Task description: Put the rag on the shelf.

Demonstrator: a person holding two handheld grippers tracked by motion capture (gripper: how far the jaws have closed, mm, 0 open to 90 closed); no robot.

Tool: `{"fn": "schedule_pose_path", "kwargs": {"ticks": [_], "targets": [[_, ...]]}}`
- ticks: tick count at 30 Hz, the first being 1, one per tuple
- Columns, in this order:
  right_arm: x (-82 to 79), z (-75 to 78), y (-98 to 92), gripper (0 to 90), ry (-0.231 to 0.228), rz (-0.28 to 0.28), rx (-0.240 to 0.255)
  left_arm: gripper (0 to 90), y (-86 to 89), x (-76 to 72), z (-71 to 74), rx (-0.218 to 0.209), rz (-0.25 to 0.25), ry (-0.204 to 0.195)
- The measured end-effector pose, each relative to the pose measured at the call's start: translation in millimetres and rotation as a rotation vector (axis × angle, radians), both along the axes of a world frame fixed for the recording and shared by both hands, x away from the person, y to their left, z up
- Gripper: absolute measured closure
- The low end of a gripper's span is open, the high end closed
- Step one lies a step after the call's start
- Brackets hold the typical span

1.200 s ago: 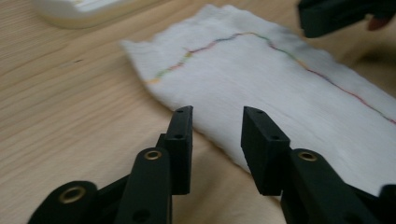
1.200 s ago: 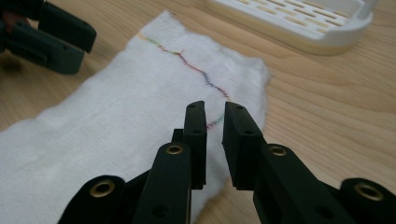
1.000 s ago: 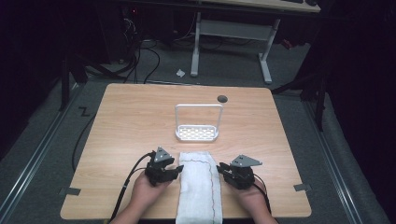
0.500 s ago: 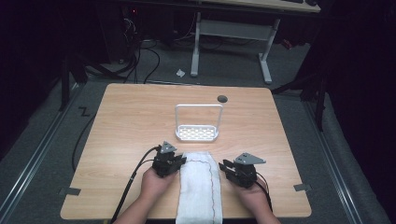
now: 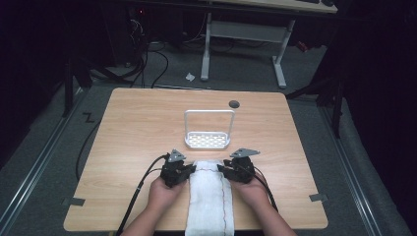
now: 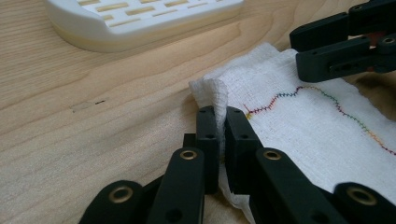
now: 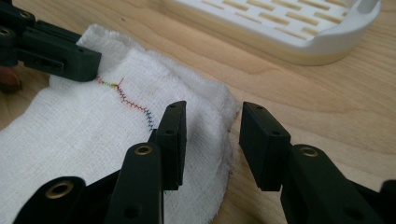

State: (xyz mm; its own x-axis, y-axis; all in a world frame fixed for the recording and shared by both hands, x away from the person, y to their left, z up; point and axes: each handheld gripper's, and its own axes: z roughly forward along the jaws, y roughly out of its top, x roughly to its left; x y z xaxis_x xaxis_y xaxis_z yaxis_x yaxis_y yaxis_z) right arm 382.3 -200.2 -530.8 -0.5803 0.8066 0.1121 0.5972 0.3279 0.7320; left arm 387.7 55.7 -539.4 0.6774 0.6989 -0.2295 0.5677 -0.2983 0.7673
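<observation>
My left gripper is clamped on the far left corner of the white cloth, pinching up a small fold; my right gripper has its jaws apart, straddling the cloth's far right corner, one jaw on the fabric, one on the wooden table; the cloth, stitched with a multicoloured zigzag, lies between my hands at the near edge, the white slotted rack just beyond it.
</observation>
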Motion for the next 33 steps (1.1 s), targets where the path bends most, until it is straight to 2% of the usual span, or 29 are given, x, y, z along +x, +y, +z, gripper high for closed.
{"fn": "schedule_pose_path", "kwargs": {"ticks": [1,5,9,14,22,25,29,31,33], "targets": [[1.0,-2.0,0.7,61.6,-0.004,0.009,-0.014,85.3,0.0,0.0,0.0,0.0,0.0,0.001],[2.3,-3.3,-1.9,61.9,-0.007,-0.003,0.006,85.1,0.0,0.0,0.0,0.0,0.001,0.001],[-0.1,-5.9,-0.1,74.2,-0.021,0.022,0.019,84.7,-0.1,-0.1,0.0,0.002,0.001,-0.001],[0.2,-6.3,0.2,81.2,-0.002,0.032,0.041,84.8,-0.1,-0.3,0.1,0.003,-0.001,-0.002],[-5.1,-5.2,6.4,84.2,-0.051,0.03,-0.015,85.1,0.0,-1.5,0.7,0.002,-0.001,-0.016],[-9.7,-1.7,6.8,84.2,-0.08,0.011,-0.002,85.1,0.6,-3.0,1.3,-0.007,-0.004,-0.037],[-15.2,2.9,5.5,84.2,-0.121,0.008,0.006,84.9,0.5,-6.5,3.6,-0.01,-0.012,-0.092],[-17.3,6.2,4.1,84.2,-0.139,0.01,0.019,85.0,2.8,-8.4,5.3,-0.039,-0.004,-0.117],[-19.0,9.3,3.3,84.2,-0.15,0.013,0.032,85.0,5.2,-10.4,8.8,-0.07,0.011,-0.114]]}}
